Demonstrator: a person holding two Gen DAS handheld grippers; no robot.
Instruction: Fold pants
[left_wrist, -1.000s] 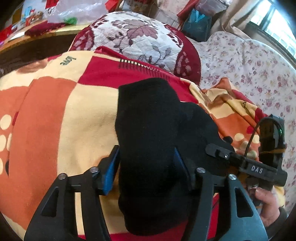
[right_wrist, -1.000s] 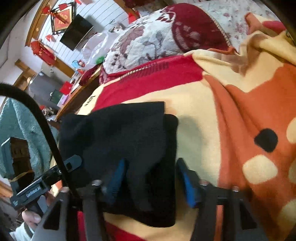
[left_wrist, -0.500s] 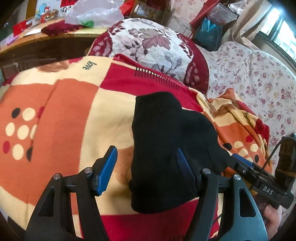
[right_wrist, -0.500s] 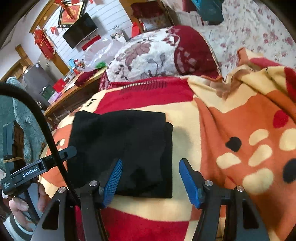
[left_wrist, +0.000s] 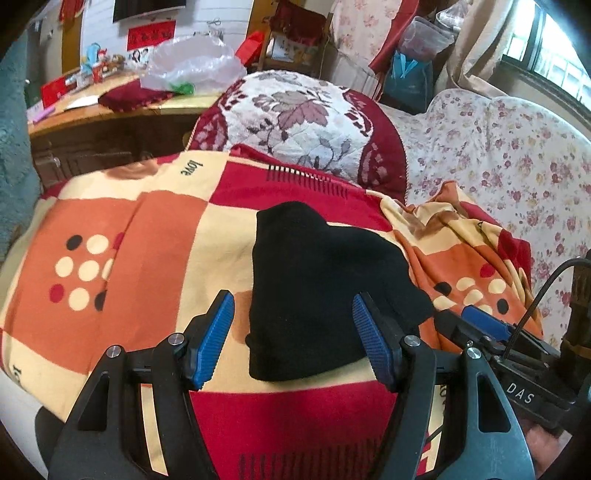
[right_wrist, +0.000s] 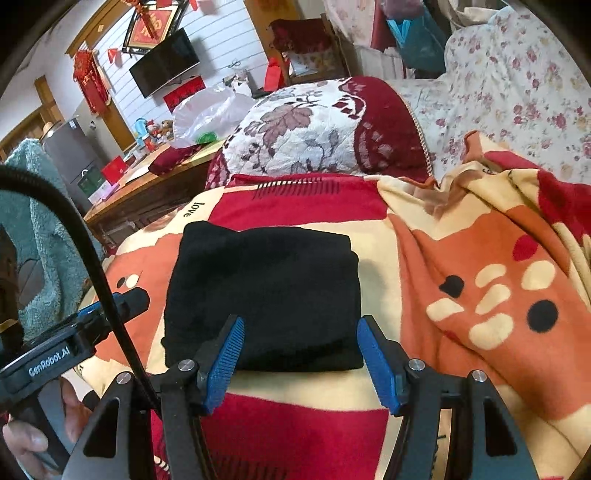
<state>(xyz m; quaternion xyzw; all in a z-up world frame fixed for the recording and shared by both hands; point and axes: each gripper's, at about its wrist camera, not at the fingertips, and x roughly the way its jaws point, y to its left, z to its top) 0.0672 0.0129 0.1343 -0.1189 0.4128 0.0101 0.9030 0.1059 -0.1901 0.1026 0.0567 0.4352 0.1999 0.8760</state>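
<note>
The black pants (left_wrist: 317, 291) lie folded into a compact stack on the patterned blanket (left_wrist: 122, 258). In the right wrist view the pants (right_wrist: 266, 295) form a neat rectangle. My left gripper (left_wrist: 295, 339) is open and empty, held above the near edge of the stack, clear of the cloth. My right gripper (right_wrist: 299, 362) is open and empty, just short of the stack's near edge. The right gripper also shows at the lower right of the left wrist view (left_wrist: 491, 332), and the left gripper at the lower left of the right wrist view (right_wrist: 99, 314).
A red and white floral cushion (left_wrist: 299, 125) lies behind the blanket. A floral sofa cover (left_wrist: 517, 147) is at the right. A wooden table (left_wrist: 88, 114) with a plastic bag (left_wrist: 192, 66) and clutter stands at the back left. A teal fleece (right_wrist: 40, 229) hangs at the left.
Both grippers have pulled back and up from the folded pants, which stay lying on the blanket. The stack looks smaller and farther away in both views.
</note>
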